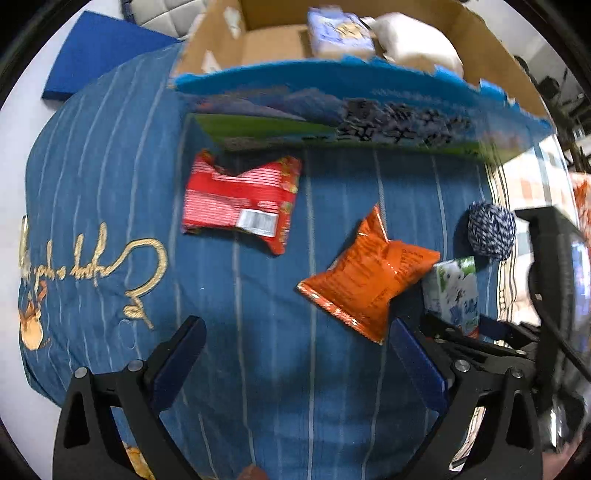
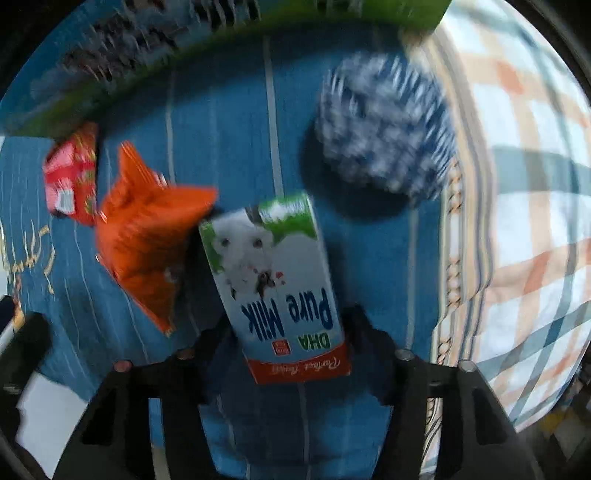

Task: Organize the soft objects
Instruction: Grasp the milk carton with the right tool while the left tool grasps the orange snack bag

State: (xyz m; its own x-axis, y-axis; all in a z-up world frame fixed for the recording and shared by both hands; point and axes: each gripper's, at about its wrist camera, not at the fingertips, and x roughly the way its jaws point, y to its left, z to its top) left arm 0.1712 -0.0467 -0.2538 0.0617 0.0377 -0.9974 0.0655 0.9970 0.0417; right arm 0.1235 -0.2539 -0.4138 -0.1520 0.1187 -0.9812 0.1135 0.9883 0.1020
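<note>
Two tongs work near the cardboard box (image 1: 369, 110): my right gripper (image 2: 291, 332) clamps the milk carton (image 2: 273, 273) for transfer, while my left gripper (image 1: 295, 343) hangs wide, empty.

Blue striped quilt (image 1: 258, 332) with gold embroidery; plaid sheet (image 2: 524, 221) beside it; dark blue pad (image 1: 96, 51) far left.

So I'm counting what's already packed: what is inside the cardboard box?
Inside the cardboard box lie a pale blue packet and a white soft bundle. The front wall hides the floor nearest it, so anything lying there cannot be seen.
</note>
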